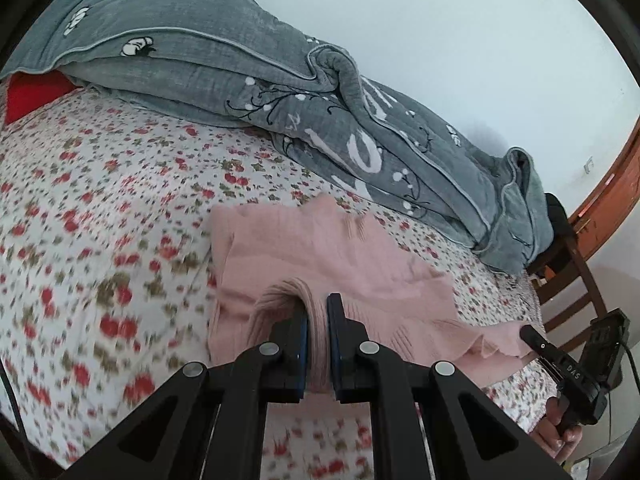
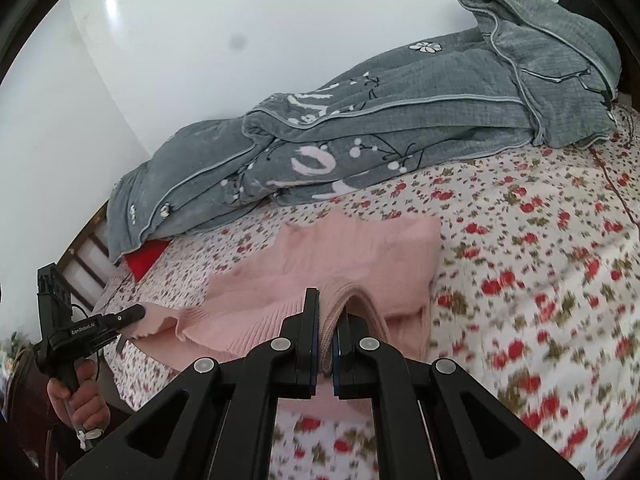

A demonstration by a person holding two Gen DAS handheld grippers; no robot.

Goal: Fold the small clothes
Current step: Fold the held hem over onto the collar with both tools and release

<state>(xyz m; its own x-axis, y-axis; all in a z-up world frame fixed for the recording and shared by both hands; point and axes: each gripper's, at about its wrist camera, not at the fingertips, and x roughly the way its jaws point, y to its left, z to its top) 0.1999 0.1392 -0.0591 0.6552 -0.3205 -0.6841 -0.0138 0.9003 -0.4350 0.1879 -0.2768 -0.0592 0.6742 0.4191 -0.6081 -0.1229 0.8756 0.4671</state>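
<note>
A small pink knit garment (image 1: 320,248) lies partly on the flowered bed sheet (image 1: 100,200). My left gripper (image 1: 317,308) is shut on its ribbed hem, which bunches between the fingers. In the left wrist view my right gripper (image 1: 530,334) pinches the other end of the hem at the right. In the right wrist view my right gripper (image 2: 329,308) is shut on the ribbed hem of the pink garment (image 2: 352,252). My left gripper (image 2: 138,314) shows at the left, shut on the hem's far end. The hem stretches between both grippers.
A rumpled grey quilt (image 1: 248,80) lies along the wall side of the bed, also in the right wrist view (image 2: 380,128). A red cloth (image 1: 28,96) peeks from under it. A wooden chair (image 1: 572,264) stands past the bed's end.
</note>
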